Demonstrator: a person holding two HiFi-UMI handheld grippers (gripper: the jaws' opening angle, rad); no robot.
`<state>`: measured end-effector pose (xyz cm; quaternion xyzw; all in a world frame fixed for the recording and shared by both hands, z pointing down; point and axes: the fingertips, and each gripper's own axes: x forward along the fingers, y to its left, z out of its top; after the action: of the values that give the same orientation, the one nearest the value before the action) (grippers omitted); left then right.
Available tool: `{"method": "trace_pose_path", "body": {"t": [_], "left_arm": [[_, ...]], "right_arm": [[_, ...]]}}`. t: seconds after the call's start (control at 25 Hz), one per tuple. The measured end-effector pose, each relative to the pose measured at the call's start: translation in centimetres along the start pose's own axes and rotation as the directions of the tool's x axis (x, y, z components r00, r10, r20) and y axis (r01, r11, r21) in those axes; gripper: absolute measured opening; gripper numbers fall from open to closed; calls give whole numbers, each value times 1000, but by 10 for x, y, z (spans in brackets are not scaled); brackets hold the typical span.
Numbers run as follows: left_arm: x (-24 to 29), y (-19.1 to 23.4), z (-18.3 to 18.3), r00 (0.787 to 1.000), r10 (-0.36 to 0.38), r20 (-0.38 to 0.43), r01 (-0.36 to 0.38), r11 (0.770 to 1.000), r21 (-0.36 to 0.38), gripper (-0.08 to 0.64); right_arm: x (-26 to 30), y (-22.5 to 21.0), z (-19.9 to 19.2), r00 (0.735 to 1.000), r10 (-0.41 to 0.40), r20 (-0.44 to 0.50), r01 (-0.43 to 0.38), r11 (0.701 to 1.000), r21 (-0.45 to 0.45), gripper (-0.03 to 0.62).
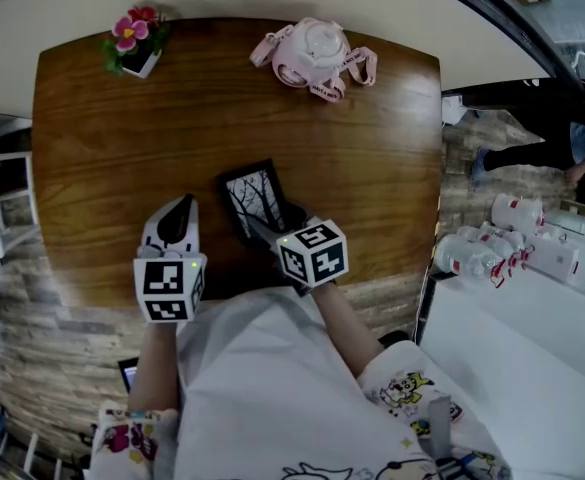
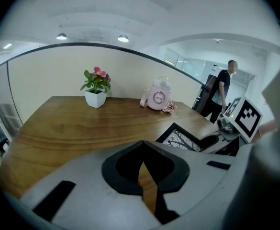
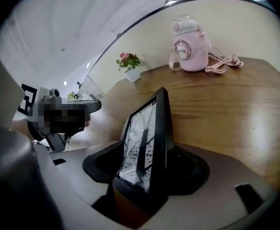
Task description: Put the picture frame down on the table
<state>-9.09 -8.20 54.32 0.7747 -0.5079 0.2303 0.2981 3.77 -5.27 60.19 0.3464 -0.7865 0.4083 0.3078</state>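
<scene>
picture frame [image 1: 255,200] on table [image 1: 92,168] | flowerpot [image 1: 135,48] back left | bottle [image 1: 312,53] back right

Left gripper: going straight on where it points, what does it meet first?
Probably bare table, just ahead of the left gripper; the picture frame lies off to its right.

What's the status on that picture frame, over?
Left gripper shut, empty. Right gripper open, picture frame between its jaws, unclamped. Flower pot and pink bottle well clear at far edge.
</scene>
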Motion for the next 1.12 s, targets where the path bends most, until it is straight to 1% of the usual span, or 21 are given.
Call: {"method": "trace_pose_path", "body": {"t": [0.36,0.56,0.96,1.12], "left_arm": [[0,3,0,1000,4,-1,-4,1000,-3,1],[0,3,-1,1000,7,-2,-7,1000,-5,0],[-1,2,0,1000,8,3,-8,1000,-5,1],[-3,5,2,1000,15,10,-15,1000,-2,1]], "right_arm": [[-4,-9,2,998,-65,13,66,997,-32,259],[-7,-15,2,997,-76,14,76,997,-11,261],[-10,-17,7,996,-85,34,85,996,-15,261],[-14,-17,13,995,-88,56,90,996,-21,261]]}}
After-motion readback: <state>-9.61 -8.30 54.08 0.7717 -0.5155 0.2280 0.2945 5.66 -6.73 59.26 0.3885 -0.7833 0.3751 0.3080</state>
